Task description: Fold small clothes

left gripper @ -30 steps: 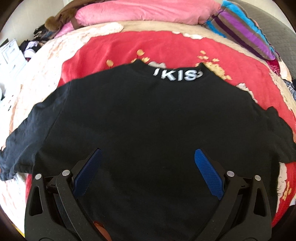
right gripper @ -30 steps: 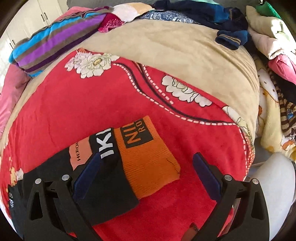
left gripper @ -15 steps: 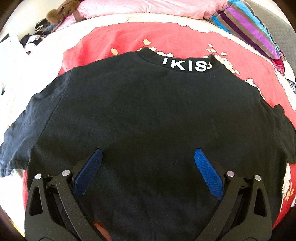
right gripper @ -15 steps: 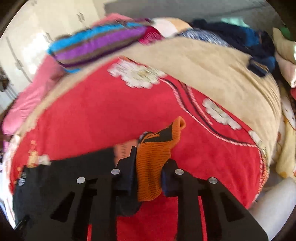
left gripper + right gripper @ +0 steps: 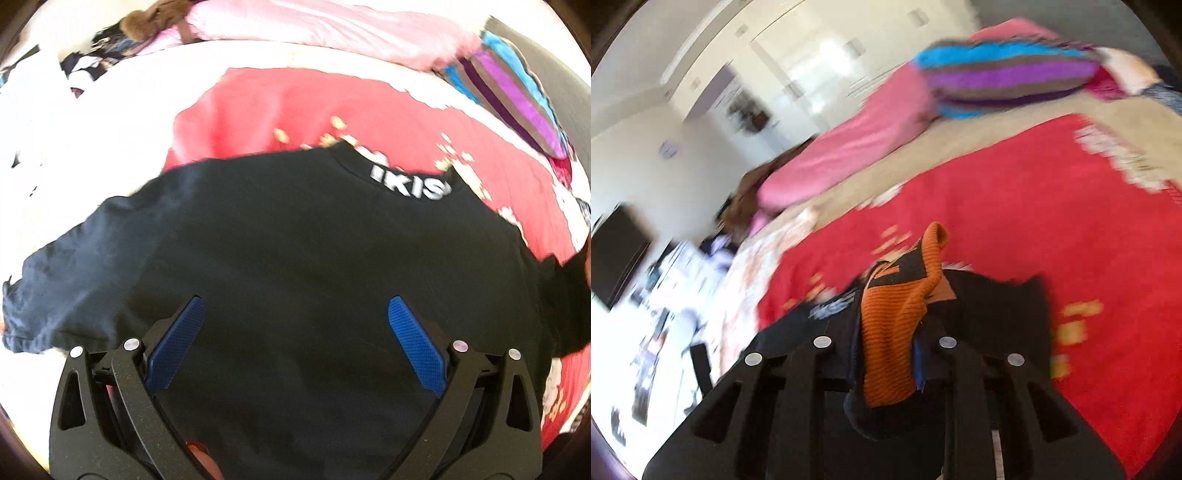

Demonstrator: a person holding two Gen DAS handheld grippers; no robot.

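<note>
Sleeve work is what this looks like to me. The black shirt lies spread back-up across the middle of the left wrist view on the red blanket, its white-lettered collar toward the upper right of that frame. In the right wrist view the right gripper is pressed together on the orange cuff of the shirt's sleeve, low in the centre of the frame, with the knit bunched between the jaws and its tip curling up above them. The picture is streaked, so I can't make out how much black cloth trails below.

The left gripper hangs over the lower part of the shirt with its blue pads spread wide and nothing between them.

I'd judge the fold has only begun: one sleeve is being brought in over the body. Next, I think, the cuff must be laid flat across the black back and let go without dragging the shirt askew; the free gripper could pin the body meanwhile. The striped pillow at upper right sits well clear.
</note>
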